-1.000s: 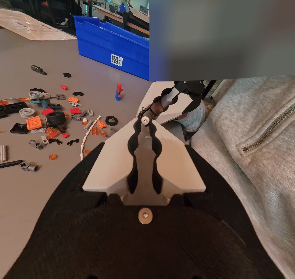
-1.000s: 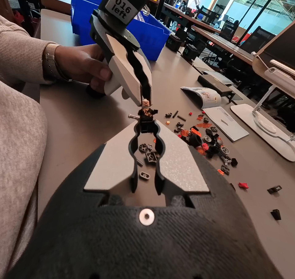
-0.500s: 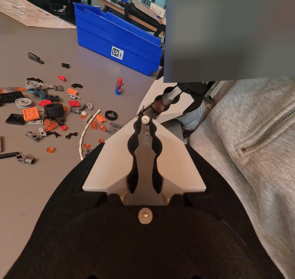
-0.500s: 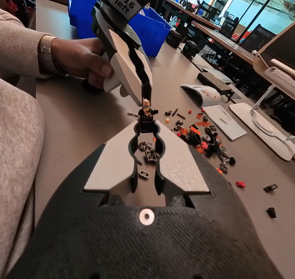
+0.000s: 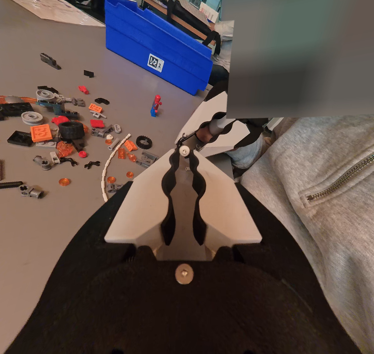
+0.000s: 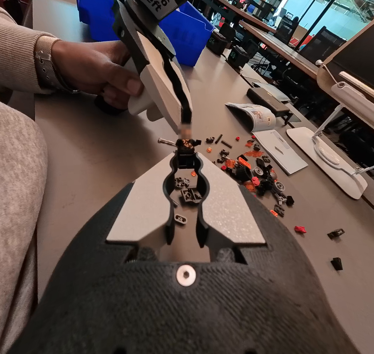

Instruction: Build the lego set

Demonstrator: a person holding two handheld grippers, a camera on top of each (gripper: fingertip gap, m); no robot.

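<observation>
Two tools meet above the grey worktop, each held by a person in a grey top. The right tool pinches one black minifigure by its legs and holds it upright above the worktop; the figure's torso carries orange markings, and a thin grey rod sticks out from its arm on the left of the picture. The left tool comes down from above, its tips pressed together on the minifigure's pale head, which in the left wrist view shows as a small white round knob between the black pads. One hand with a metal watch strap grips the left tool's handle.

On the worktop lie many loose Lego pieces: black, grey, orange and red, too many to count surely. Among them the left wrist view shows two black tyres, one fat and one thin, two grey wheel hubs, one white flexible rod curving along the worktop, and three small clear orange round studs near it. One red-and-blue minifigure stands alone, well apart from the pile. One blue bin with a square marker sticker stands behind it. The right wrist view adds one open instruction booklet and one flat white sheet just beside it.
</observation>
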